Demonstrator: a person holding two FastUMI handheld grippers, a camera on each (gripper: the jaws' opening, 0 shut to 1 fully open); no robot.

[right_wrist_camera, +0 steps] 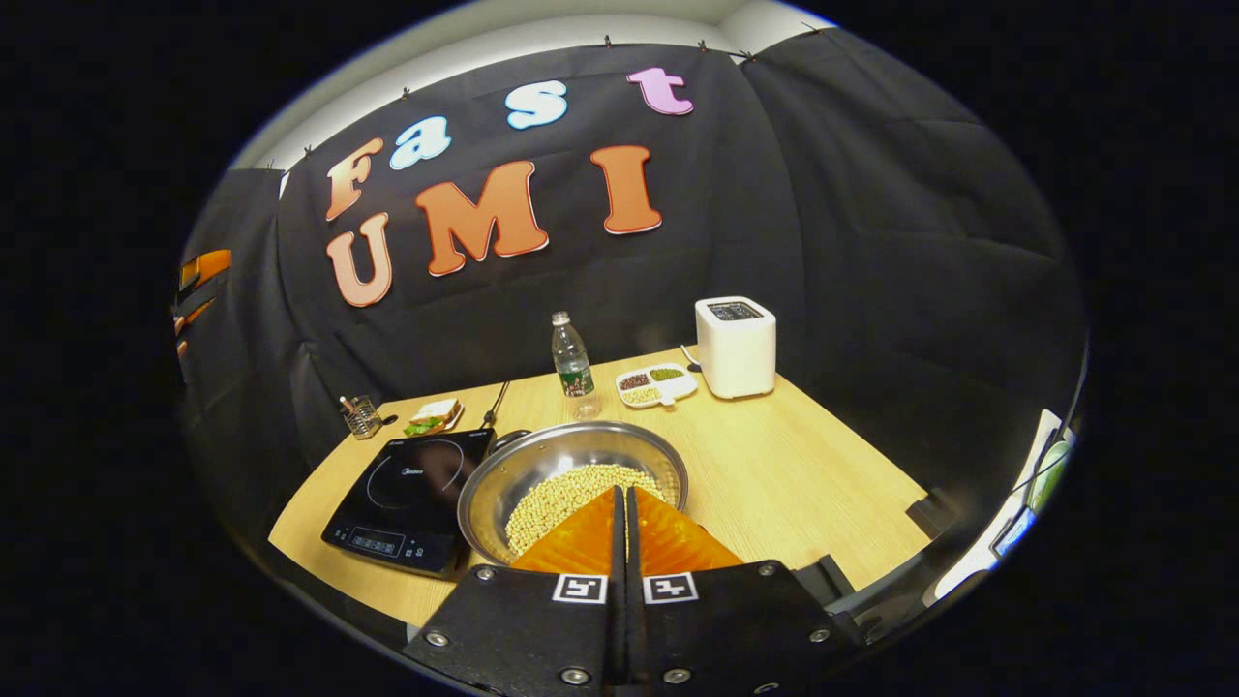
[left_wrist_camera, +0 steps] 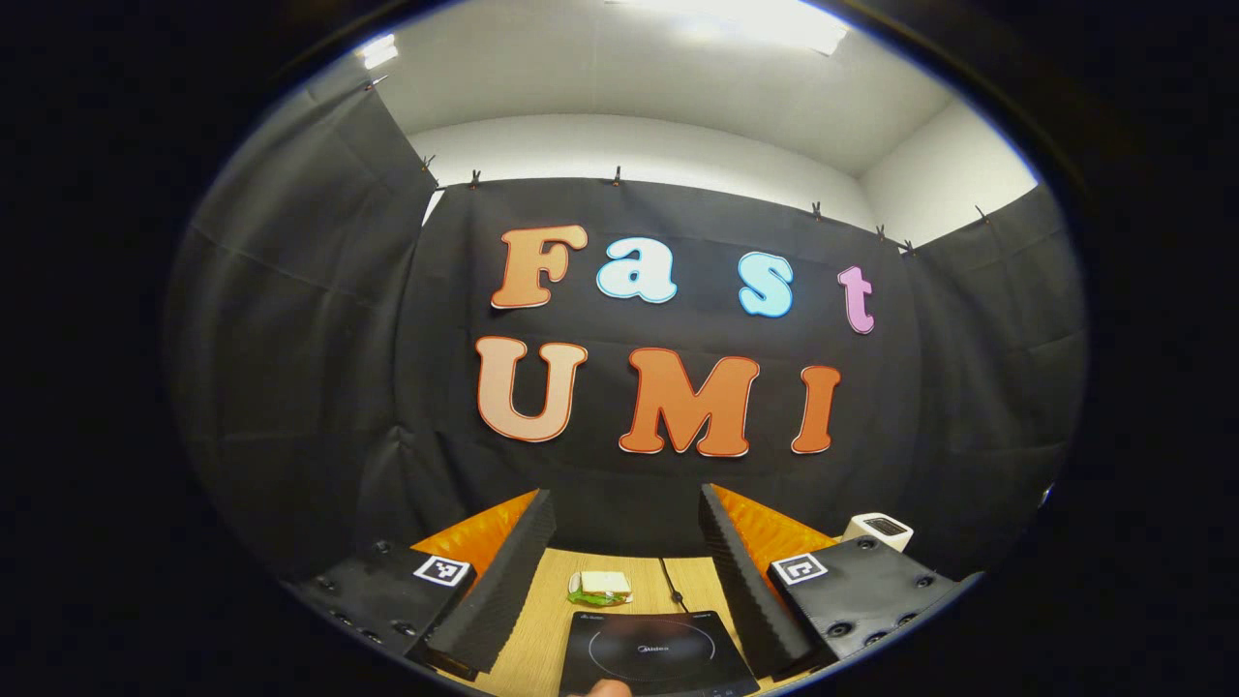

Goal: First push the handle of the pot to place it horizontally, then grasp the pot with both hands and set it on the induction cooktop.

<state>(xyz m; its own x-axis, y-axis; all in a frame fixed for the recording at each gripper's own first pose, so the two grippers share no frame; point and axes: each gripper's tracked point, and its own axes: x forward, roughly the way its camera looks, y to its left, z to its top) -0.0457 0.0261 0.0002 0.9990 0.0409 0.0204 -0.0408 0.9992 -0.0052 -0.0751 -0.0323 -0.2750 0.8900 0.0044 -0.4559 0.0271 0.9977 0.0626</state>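
A wide steel pot (right_wrist_camera: 542, 463) filled with pale beans stands on the wooden table (right_wrist_camera: 794, 474), right beside the black induction cooktop (right_wrist_camera: 411, 494). A small dark handle stub (right_wrist_camera: 510, 437) shows at the pot's far left rim. My right gripper (right_wrist_camera: 620, 492) is shut, fingers pressed together with nothing between them, tips hovering at the pot's near rim. My left gripper (left_wrist_camera: 624, 499) is open wide and held high, and the cooktop (left_wrist_camera: 658, 653) lies below between its fingers.
Behind the pot stand a water bottle (right_wrist_camera: 571, 363), a divided snack tray (right_wrist_camera: 656, 384) and a white toaster (right_wrist_camera: 736, 347). A sandwich (right_wrist_camera: 434, 416) and a small utensil cup (right_wrist_camera: 361, 416) sit behind the cooktop. A cord (left_wrist_camera: 671, 584) runs from the cooktop.
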